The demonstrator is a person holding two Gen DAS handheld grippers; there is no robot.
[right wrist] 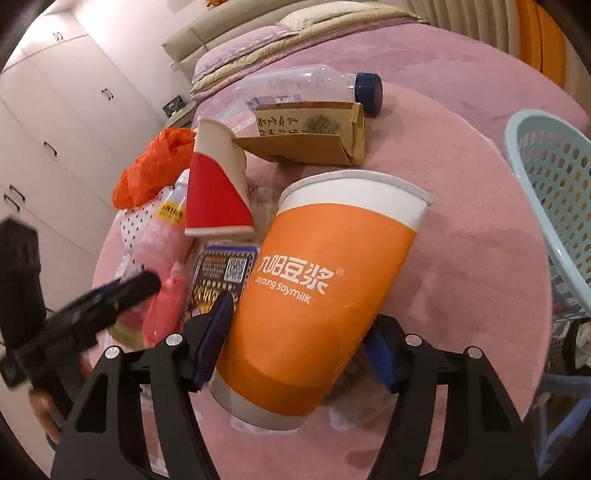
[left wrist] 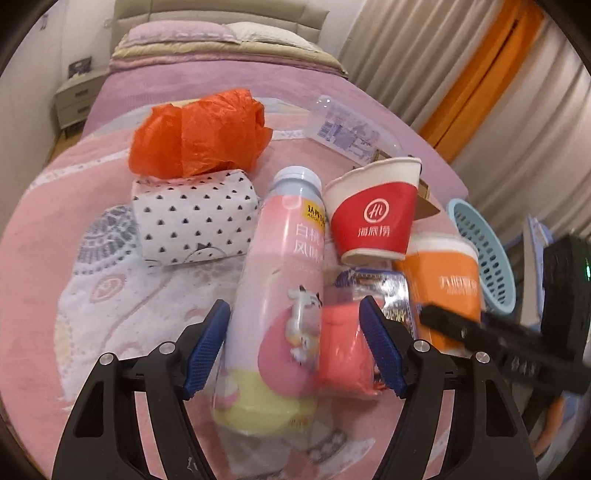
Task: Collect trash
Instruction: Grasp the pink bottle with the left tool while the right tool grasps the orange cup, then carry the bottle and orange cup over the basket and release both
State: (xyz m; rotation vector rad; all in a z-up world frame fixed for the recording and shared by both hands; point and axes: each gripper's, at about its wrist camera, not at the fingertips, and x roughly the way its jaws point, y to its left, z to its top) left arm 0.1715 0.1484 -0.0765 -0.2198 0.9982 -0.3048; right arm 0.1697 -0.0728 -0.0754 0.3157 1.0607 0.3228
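orange soymilk cup: lying tilted on the bed
right gripper: pinching it
left gripper: spread, straddling pink bottle

A bed covered in a lilac blanket fills the room, with a pink patterned quilt spread over its near end. Pillows lie against a padded beige headboard. A small nightstand sits beside the bed. White wardrobe doors with dark handles line one wall — pale pleated curtains with an orange panel hang opposite.
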